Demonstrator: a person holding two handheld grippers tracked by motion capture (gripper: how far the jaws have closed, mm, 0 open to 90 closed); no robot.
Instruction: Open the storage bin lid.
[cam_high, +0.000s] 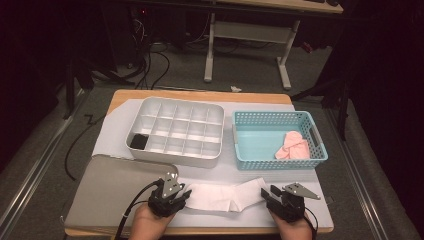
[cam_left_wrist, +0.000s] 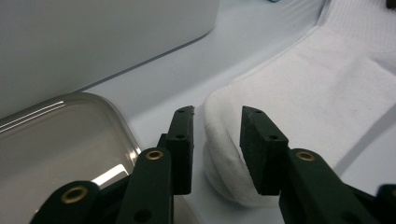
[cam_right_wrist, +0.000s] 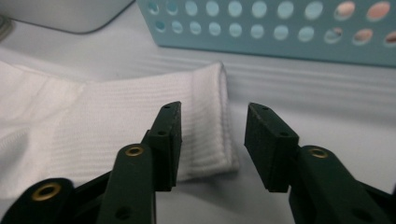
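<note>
Between the left tool's (cam_left_wrist: 217, 123) parted jaws lies the toe of the white sock (cam_high: 220, 196), pads off the fabric. Right tool (cam_right_wrist: 212, 122) stands wide too, its jaws astride the cuff, gripping nothing. Beyond it sits the blue basket (cam_high: 245, 145).

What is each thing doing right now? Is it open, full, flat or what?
White sock: lying flat, stretched between the two claws, not gripped.
Left claw: open, at the sock's toe end.
Right claw: open, at the sock's cuff end.
Blue basket: holds a pink sock, crumpled.
White divided tray: one dark thing in a corner compartment, the others empty.
</note>
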